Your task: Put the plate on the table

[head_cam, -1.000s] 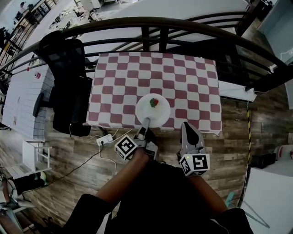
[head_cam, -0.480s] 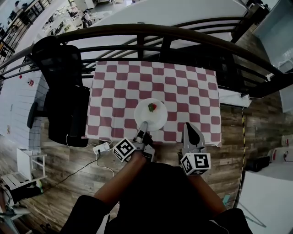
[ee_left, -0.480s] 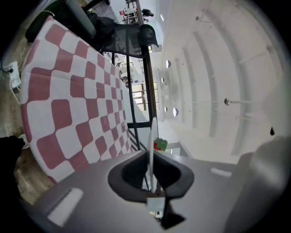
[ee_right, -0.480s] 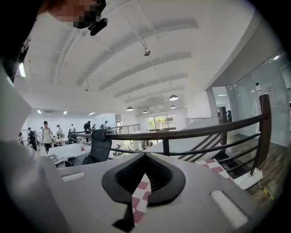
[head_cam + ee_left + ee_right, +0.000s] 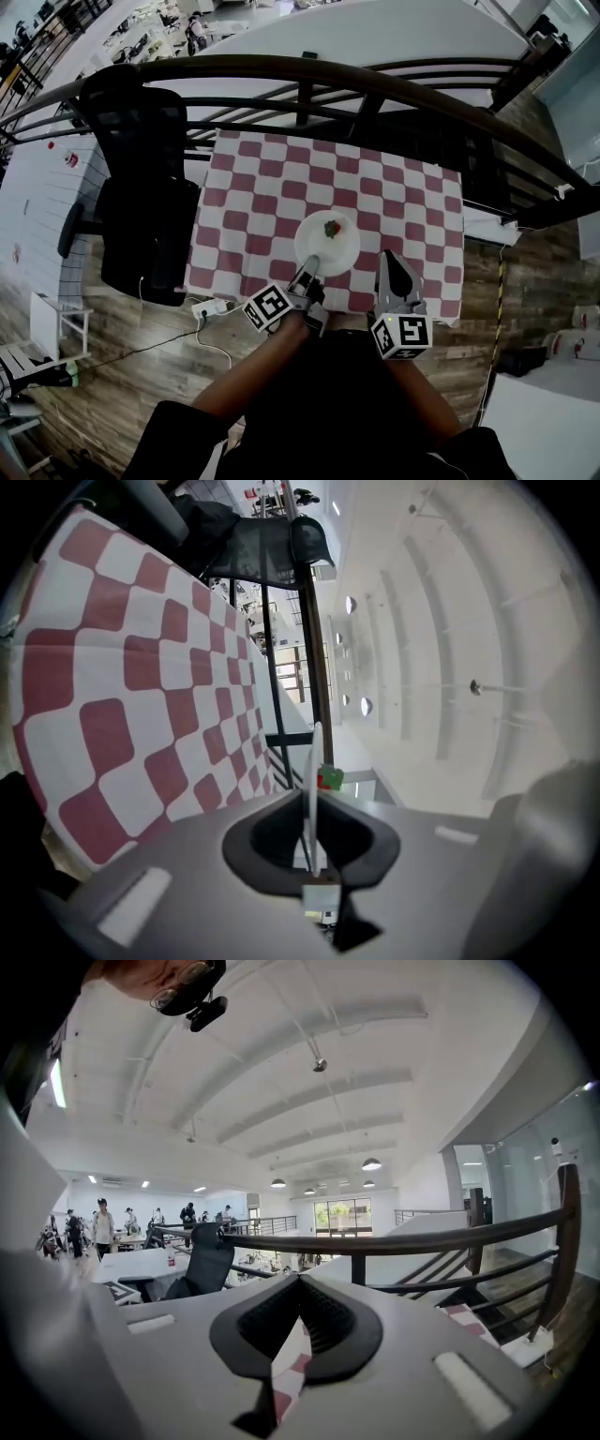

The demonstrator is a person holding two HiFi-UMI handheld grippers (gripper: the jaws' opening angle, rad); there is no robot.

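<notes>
A white plate with a small red and green piece of food on it is over the near middle of the red-and-white checked table. My left gripper is shut on the plate's near rim. In the left gripper view the plate shows edge-on between the jaws of the left gripper, the food beside it. Whether the plate rests on the cloth I cannot tell. My right gripper is by the table's front edge, to the plate's right. The right gripper is shut and holds nothing.
A black office chair stands at the table's left side. A dark curved railing runs just beyond the table's far edge. A power strip with a cable lies on the wooden floor near the front left corner.
The left gripper has carried the plate forward, from overhanging the table's front edge to farther in over the cloth. The right gripper has come up closer to the front edge.
</notes>
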